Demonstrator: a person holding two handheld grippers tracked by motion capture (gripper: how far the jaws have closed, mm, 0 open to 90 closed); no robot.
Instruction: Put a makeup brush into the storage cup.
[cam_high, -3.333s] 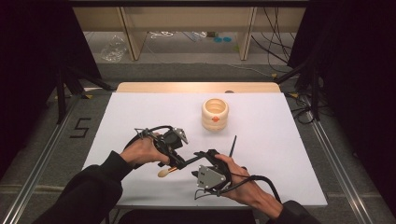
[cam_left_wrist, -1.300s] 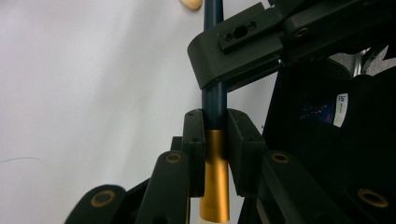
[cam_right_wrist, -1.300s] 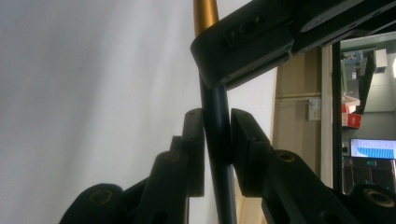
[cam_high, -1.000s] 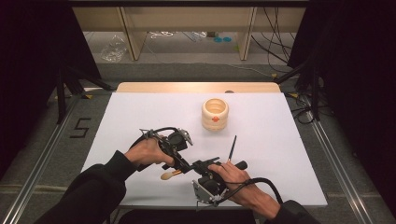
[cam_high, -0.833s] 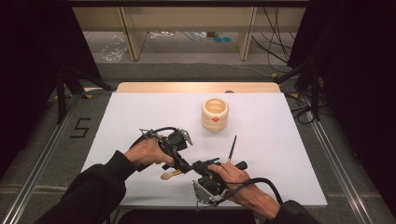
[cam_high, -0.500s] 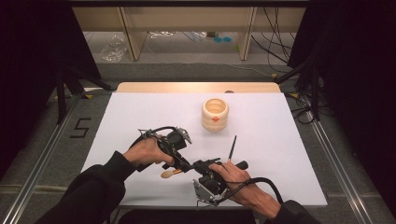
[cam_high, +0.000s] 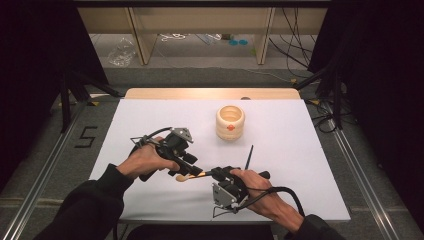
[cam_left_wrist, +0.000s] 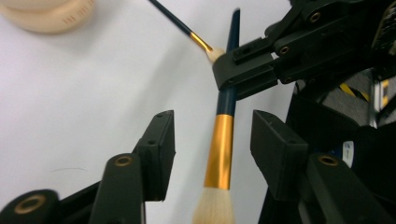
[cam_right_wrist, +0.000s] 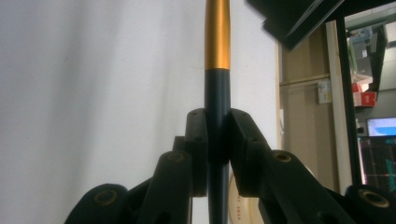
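Brush (cam_left_wrist: 219, 140), gold-banded with pale bristles, hangs above the tabletop's (cam_high: 300, 130) near edge, its dark handle clamped by the right tongs (cam_right_wrist: 217, 140); the left tongs (cam_left_wrist: 212, 144) have just been opening, pads clear of it.

Table: we see a white top (cam_high: 150, 115) with a wooden far edge (cam_high: 210, 93).
Floor: grey (cam_high: 200, 77).
Sides: black curtains (cam_high: 35, 60).
Back: wooden shelf legs (cam_high: 142, 37).

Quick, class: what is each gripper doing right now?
Left gripper: fingers have just been opening; the large brush lies between them, untouched.
Right gripper: shut on the large brush's dark handle.
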